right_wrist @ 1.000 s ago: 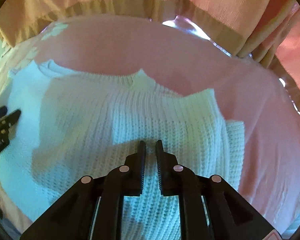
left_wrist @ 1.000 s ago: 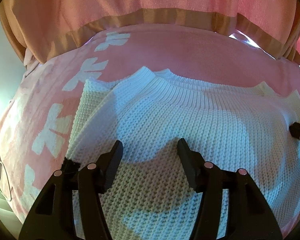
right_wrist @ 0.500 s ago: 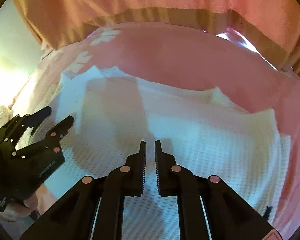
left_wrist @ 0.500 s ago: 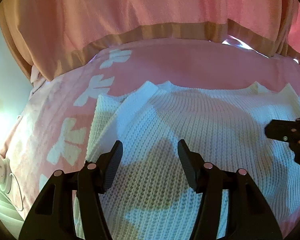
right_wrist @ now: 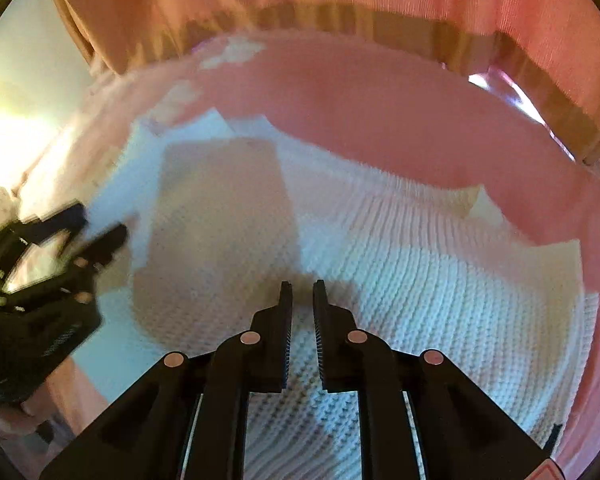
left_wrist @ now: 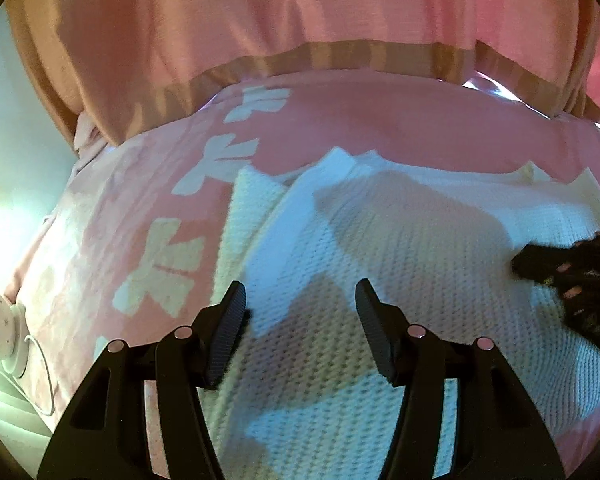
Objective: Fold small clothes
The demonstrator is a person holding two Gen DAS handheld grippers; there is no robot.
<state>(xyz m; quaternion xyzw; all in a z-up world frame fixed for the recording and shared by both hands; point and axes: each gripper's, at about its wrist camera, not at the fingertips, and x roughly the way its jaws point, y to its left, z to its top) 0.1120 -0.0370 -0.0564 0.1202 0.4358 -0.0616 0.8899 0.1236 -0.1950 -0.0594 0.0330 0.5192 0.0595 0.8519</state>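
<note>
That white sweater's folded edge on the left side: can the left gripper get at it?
Probably yes. The left gripper hangs above the sweater, jaws apart and empty, with nothing between it and the folded edge.

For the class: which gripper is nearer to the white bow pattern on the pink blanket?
Left. The left gripper hangs over the white knit sweater beside the bow pattern; the right gripper, fingers opening with nothing between them, is farther along the sweater.
</note>
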